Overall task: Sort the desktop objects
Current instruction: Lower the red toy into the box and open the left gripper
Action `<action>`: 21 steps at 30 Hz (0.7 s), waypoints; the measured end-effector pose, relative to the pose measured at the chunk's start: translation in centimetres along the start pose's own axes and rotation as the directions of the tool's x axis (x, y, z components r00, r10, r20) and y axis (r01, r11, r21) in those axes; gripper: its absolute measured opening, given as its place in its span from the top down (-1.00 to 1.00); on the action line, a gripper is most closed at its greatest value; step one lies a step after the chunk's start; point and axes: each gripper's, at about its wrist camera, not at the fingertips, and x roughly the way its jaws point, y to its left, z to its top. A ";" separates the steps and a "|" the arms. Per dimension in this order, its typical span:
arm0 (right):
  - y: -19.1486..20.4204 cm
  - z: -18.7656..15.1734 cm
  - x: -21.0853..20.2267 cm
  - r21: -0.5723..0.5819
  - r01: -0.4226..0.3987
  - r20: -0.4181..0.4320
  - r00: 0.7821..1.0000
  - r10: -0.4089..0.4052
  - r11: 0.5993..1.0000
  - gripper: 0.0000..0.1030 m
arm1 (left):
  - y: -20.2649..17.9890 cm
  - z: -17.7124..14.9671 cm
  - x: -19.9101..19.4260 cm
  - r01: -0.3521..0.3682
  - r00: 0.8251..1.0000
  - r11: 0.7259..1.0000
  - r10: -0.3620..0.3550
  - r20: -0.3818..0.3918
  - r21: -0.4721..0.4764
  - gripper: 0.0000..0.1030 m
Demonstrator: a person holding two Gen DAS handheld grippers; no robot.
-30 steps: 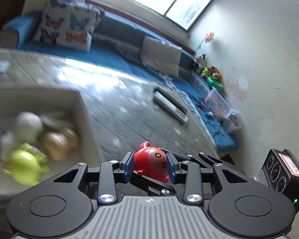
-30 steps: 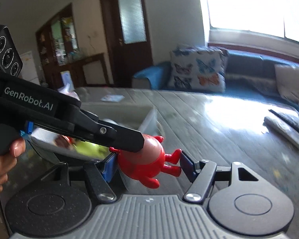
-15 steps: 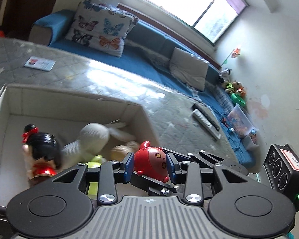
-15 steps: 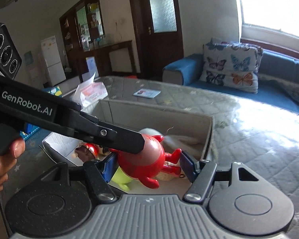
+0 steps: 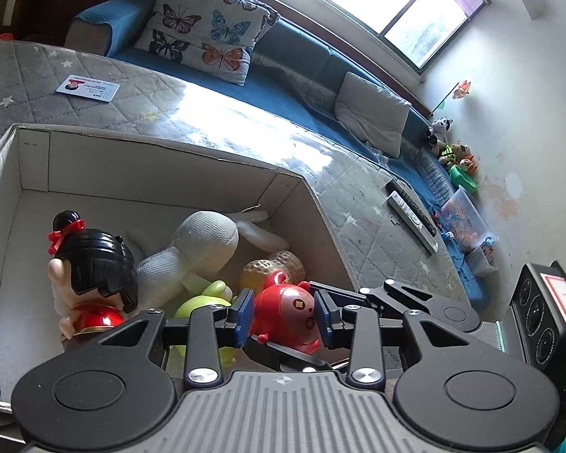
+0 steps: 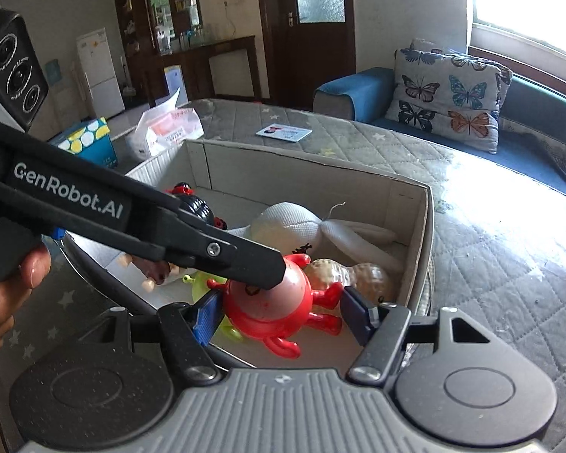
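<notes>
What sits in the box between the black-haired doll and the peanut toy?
A white plush, seen in the left wrist view, lying between the doll and peanut.

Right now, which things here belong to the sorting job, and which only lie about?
Job:
- red toy, gripped by left gripper and right gripper
- cardboard box
- doll, white plush, green toy inside

Lying about:
- card
- remote controls
- butterfly pillow

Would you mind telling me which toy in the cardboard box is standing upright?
The black-haired doll in red stands upright; the white plush rabbit beside it lies flat.
</notes>
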 end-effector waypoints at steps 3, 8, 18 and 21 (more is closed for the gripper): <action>0.0 0.1 0.2 -0.007 -0.001 -0.008 1.000 0.001 1.000 -0.33 | 0.1 0.0 0.0 0.001 1.000 1.000 -0.001 -0.004 -0.004 0.27; 0.1 0.3 0.2 -0.017 0.001 -0.004 1.000 -0.001 1.000 -0.34 | 0.0 0.0 0.3 -0.022 1.000 1.000 0.022 -0.022 0.008 0.29; 0.2 -0.1 -1.6 -0.008 -0.007 0.044 0.999 0.007 1.000 -0.40 | -0.5 -0.2 -0.2 -0.057 0.998 0.998 0.057 -0.012 0.035 0.29; 0.6 -0.3 -2.7 -0.012 -0.003 0.073 0.997 0.004 1.000 -0.51 | -1.1 -0.5 -1.2 -0.085 0.996 0.994 0.084 0.015 0.065 0.29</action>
